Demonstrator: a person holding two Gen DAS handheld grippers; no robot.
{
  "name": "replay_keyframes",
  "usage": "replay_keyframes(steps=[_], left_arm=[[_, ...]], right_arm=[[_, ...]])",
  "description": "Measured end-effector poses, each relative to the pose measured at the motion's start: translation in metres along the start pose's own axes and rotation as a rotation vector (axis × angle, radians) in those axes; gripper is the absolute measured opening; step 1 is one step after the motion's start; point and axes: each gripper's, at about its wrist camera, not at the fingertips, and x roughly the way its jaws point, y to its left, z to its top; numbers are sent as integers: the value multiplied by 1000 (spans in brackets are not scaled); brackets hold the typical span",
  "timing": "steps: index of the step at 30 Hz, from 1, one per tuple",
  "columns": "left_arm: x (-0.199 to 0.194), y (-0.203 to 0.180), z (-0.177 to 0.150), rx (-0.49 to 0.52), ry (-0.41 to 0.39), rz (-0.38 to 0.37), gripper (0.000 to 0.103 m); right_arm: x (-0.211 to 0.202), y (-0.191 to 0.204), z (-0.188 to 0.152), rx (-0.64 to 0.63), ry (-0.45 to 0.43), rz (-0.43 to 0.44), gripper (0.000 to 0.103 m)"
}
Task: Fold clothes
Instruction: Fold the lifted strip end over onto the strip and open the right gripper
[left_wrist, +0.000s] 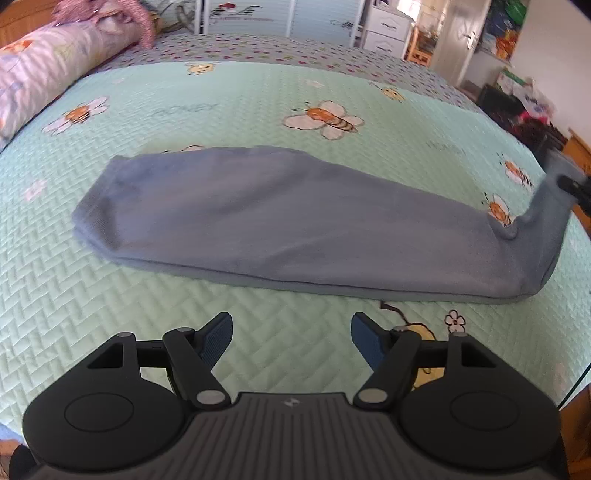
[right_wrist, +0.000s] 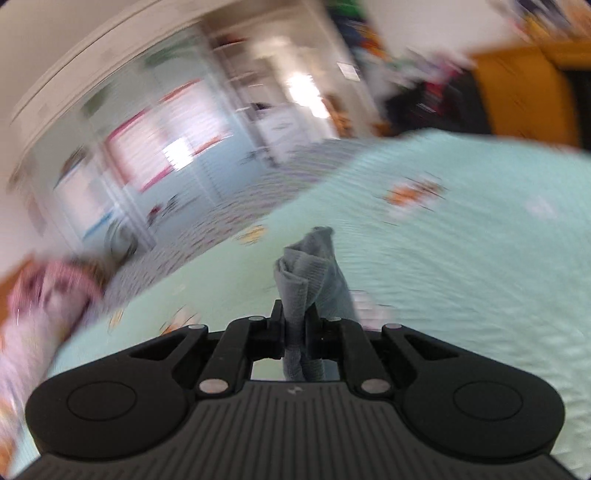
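A blue-grey garment (left_wrist: 280, 221), folded into a long strip, lies across the mint bedspread (left_wrist: 229, 96). Its right end is pulled up off the bed, where my right gripper (left_wrist: 570, 184) pinches it at the picture's right edge. In the right wrist view, my right gripper (right_wrist: 295, 325) is shut on a bunched end of the garment (right_wrist: 312, 266), which sticks up between the jaws. My left gripper (left_wrist: 291, 339) hovers open over the bed, in front of the garment's near edge, with nothing between its blue pads (left_wrist: 218, 339).
A floral pillow (left_wrist: 40, 77) and pink bedding lie at the far left of the bed. White wardrobes (left_wrist: 258, 14) stand behind the bed. A dark cluttered heap (left_wrist: 524, 114) and a wooden piece of furniture sit past the bed's right edge.
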Motion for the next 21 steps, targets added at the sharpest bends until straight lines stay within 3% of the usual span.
replay_keyframes(steps=[5, 11, 17, 21], left_arm=[[-10, 35, -5, -78, -17, 6, 74], [-11, 83, -14, -181, -1, 40, 74], [-3, 111, -20, -238, 34, 59, 74], [5, 115, -19, -250, 48, 51, 74]], right_arm=[[14, 110, -33, -207, 20, 78, 10], [37, 208, -115, -406, 127, 148, 10], [51, 246, -193, -540, 265, 158, 10], [53, 246, -201, -552, 262, 159, 10]])
